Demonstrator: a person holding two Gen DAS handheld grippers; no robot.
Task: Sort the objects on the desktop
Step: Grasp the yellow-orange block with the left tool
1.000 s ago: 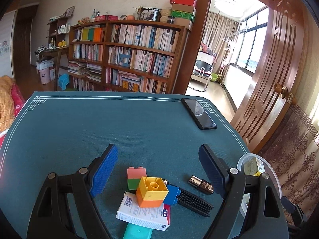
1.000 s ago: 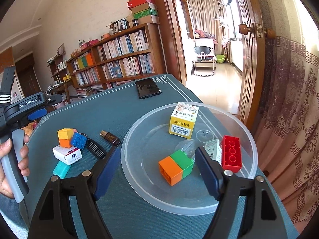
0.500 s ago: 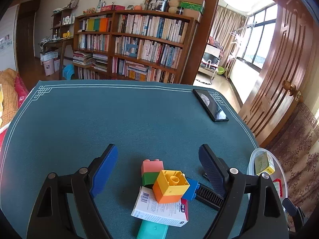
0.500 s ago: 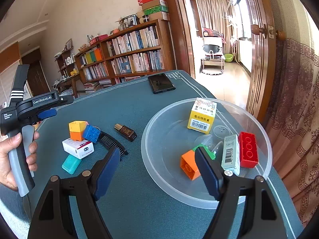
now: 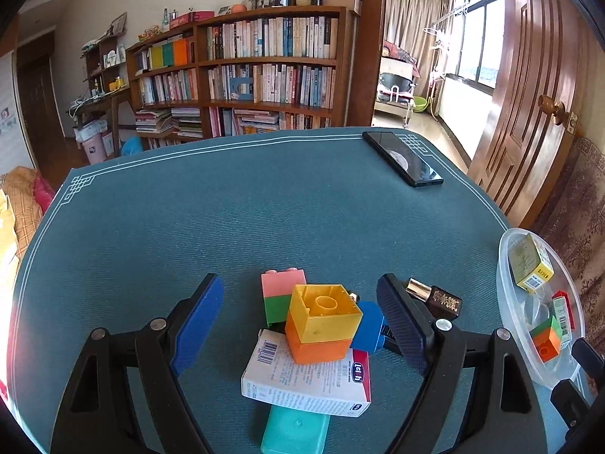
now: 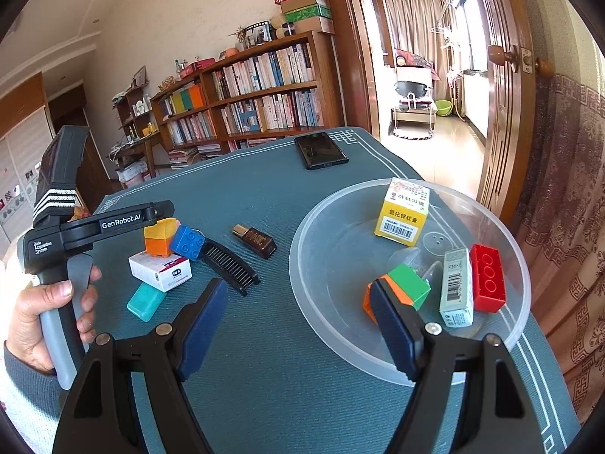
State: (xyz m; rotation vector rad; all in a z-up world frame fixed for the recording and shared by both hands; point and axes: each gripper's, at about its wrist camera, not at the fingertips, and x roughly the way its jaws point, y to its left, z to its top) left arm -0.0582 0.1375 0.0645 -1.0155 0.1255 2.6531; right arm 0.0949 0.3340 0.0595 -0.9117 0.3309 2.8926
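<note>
In clear bowl (image 6: 503,344): blocks (image 6: 487,278), cartons (image 6: 402,212).

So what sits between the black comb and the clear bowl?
In the right wrist view, a small dark bottle with a gold cap lies between the black comb and the clear bowl, touching neither.

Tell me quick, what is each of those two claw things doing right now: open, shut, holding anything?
Left gripper: open, holding nothing, its fingers either side of the yellow-and-orange block.
Right gripper: open, holding nothing, beside the clear bowl.
</note>
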